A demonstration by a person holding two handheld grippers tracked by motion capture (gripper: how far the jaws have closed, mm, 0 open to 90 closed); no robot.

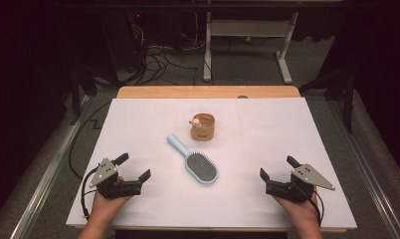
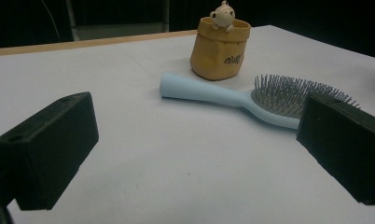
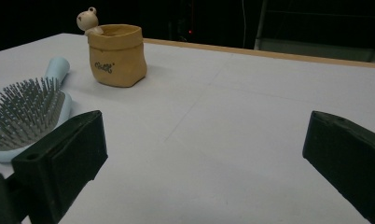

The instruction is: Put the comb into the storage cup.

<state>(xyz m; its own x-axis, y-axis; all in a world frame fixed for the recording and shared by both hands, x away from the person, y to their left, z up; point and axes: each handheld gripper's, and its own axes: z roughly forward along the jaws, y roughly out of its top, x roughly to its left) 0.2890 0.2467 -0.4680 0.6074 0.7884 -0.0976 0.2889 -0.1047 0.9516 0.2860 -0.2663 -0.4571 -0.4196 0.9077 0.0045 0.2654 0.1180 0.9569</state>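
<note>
A light blue hairbrush lies bristles up in the middle of the white table, handle toward the far left. Just beyond it stands a small tan pot with a little animal figure on its rim. My left gripper rests near the front left, open and empty, jaws aimed at the brush and the pot. My right gripper sits at the front right, open and empty too. In the right gripper view the brush head is at the left and the pot behind it.
The table's wooden far edge shows beyond the white cover. Behind it are a desk frame and cables on the floor. Metal rails run along both sides of the table.
</note>
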